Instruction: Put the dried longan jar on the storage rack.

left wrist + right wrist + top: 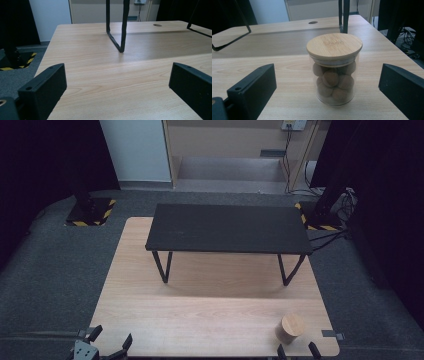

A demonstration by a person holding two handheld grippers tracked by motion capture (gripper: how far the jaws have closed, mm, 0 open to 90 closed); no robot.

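A small glass jar (334, 70) with a flat wooden lid (334, 46) stands upright on the counter (200, 320) at about five o'clock in the high view, near the near edge and the right corner, well clear of the black stand (227, 227) that sits further back toward twelve; it holds round brown balls (329, 78), perhaps nuts or sweets, packed nearly to the lid; by the look of it the jar is rigid, smooth and breakable, moderately heavy for its bulk, and the glass will likely be slippery under hard pads, so a firm but not crushing squeeze across the straight wall below the lid seems the safest hold; the lid appears merely to rest or press in, so lifting by it alone could leave the jar behind; the right gripper (327, 82) faces the jar from six o'clock, its fingers (252, 87) spread wide, one at nine and one at three of the jar, both clear of the glass and touching nothing, with ample room to pass either side; the left gripper (117, 87) hovers at the counter's near left corner, about seven o'clock in the high view, its fingers (43, 87) likewise wide apart and empty, bare wood between them and a leg (120, 27) of the stand ahead.
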